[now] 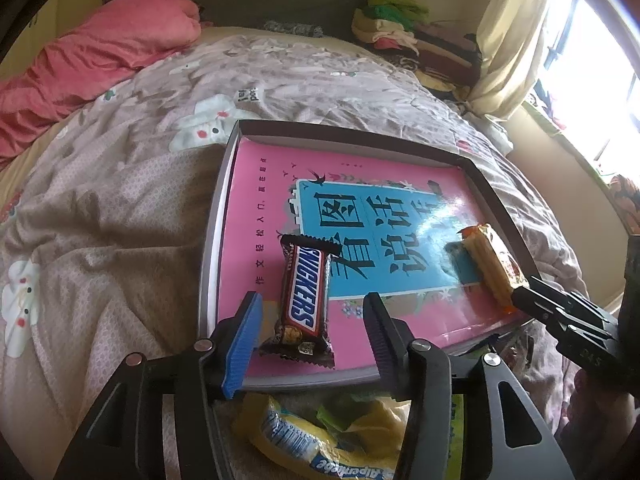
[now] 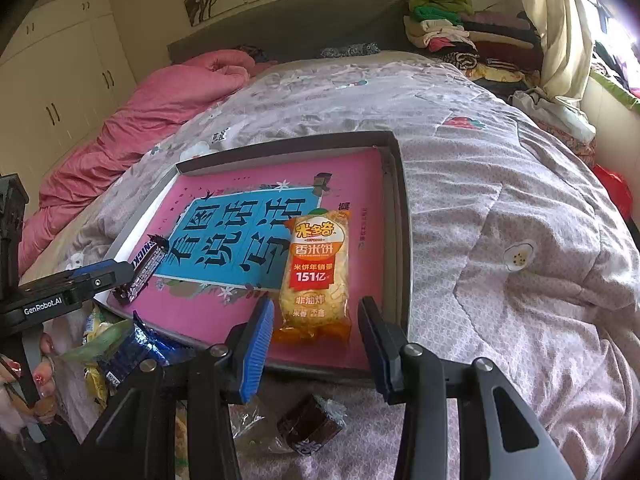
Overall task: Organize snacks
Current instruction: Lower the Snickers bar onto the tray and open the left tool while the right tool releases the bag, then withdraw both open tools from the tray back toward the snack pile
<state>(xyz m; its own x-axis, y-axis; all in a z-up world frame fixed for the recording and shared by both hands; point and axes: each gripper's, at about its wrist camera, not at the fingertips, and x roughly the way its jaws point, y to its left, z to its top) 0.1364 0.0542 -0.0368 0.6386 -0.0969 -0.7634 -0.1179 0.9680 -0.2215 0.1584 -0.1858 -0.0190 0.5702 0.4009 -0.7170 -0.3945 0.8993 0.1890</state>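
Note:
A Snickers bar [image 1: 306, 292] lies on a pink book [image 1: 256, 184] inside a shallow grey box [image 1: 352, 132] on the bed. My left gripper [image 1: 313, 296] is open, with the bar's near end between its fingers and a gap on each side. At the box's right side a yellow rice cracker packet [image 2: 316, 264] lies on the book [image 2: 352, 176]. My right gripper [image 2: 317, 302] is shut on the packet's near end, the pads tight beside it. The right gripper's tip [image 1: 520, 298] also shows in the left wrist view, and the left gripper [image 2: 120, 272] appears by the Snickers bar [image 2: 146, 264].
Loose snacks lie on the quilt before the box: a yellow candy packet [image 1: 296, 440], a blue wrapper [image 2: 136, 348], a brown wrapped piece [image 2: 312, 424]. A hand [image 2: 40, 364] holds the left gripper. A pink duvet [image 1: 100, 52] lies far left, piled clothes [image 1: 400, 32] at the back right.

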